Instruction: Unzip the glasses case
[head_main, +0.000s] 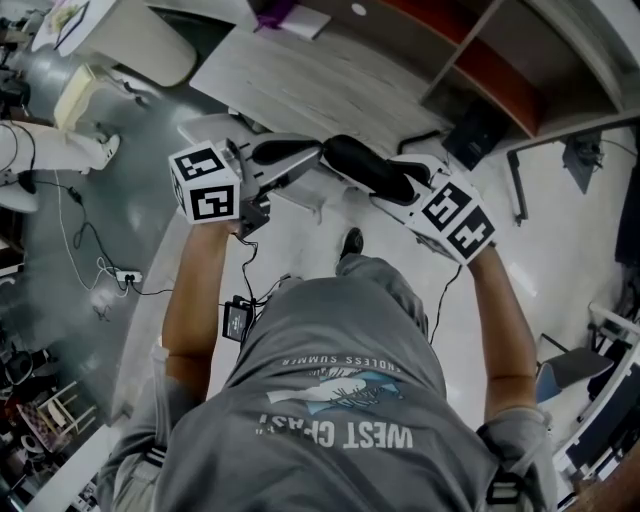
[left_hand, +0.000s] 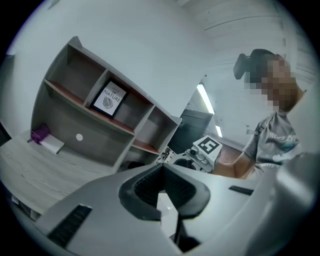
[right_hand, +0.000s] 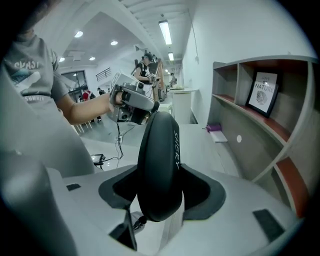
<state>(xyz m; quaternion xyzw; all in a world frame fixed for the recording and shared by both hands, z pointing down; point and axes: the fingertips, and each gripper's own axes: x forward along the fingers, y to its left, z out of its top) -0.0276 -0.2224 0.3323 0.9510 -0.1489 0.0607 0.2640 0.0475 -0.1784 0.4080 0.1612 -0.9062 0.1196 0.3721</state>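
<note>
The zip is judged not yet begun. The glasses case (right_hand: 157, 150), a smooth, rounded black shell with white lettering, is clamped across its width by the right gripper (right_hand: 162, 187) at the centre of the right gripper view. A small zip pull (right_hand: 139, 220) is seen at its lower end. The left gripper (left_hand: 162, 175) is pinched narrow and empty, apart from the case. Next, that pull must be caught with a fine pinch.

Head view looks steeply down; both gripper views, close along jaws, share shelf (left_hand: 85, 127).
</note>
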